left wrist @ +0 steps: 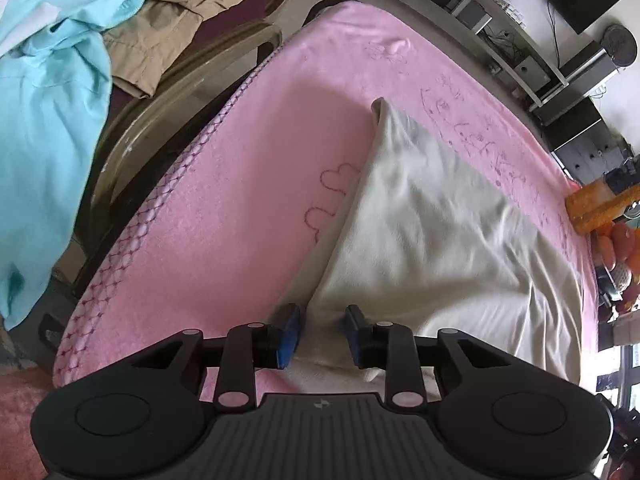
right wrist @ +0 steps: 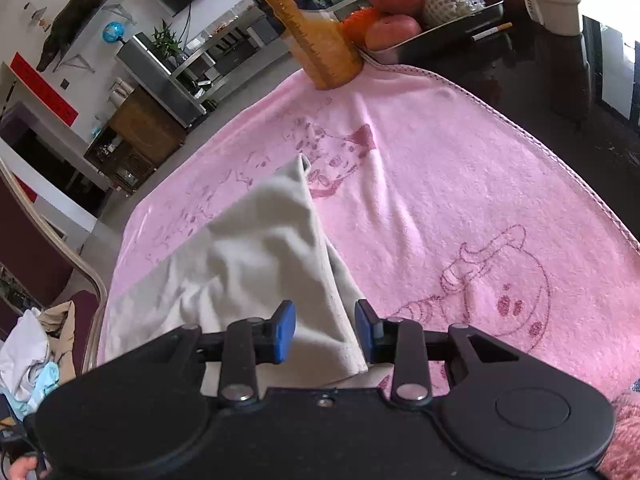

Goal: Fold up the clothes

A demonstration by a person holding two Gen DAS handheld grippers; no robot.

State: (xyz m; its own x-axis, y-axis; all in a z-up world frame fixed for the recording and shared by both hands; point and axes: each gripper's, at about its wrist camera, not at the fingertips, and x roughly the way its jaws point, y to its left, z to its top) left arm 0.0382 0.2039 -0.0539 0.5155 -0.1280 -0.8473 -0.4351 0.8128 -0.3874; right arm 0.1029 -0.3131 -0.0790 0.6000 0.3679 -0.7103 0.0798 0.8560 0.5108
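Observation:
A cream-white garment [left wrist: 420, 220] lies spread on a pink blanket [left wrist: 260, 160], tapering to a folded point at the far end. My left gripper [left wrist: 322, 332] hovers low over its near left edge. The jaws stand apart, the cloth lies between the blue pads [left wrist: 290, 334], and a gap shows on both sides. In the right wrist view the same garment [right wrist: 248, 248] runs away to the left across the blanket [right wrist: 460, 184]. My right gripper [right wrist: 326, 332] is open over the near right corner. The fabric passes between its pads [right wrist: 284, 332] without being pinched.
At left, a chair [left wrist: 192, 76] holds a light blue garment [left wrist: 48, 120] and a beige one [left wrist: 172, 20]. At the blanket's far right corner stand an orange bottle [right wrist: 316, 32] and a tray of fruit [right wrist: 420, 4]. Beyond the blanket's right edge is a dark tabletop [right wrist: 540, 80].

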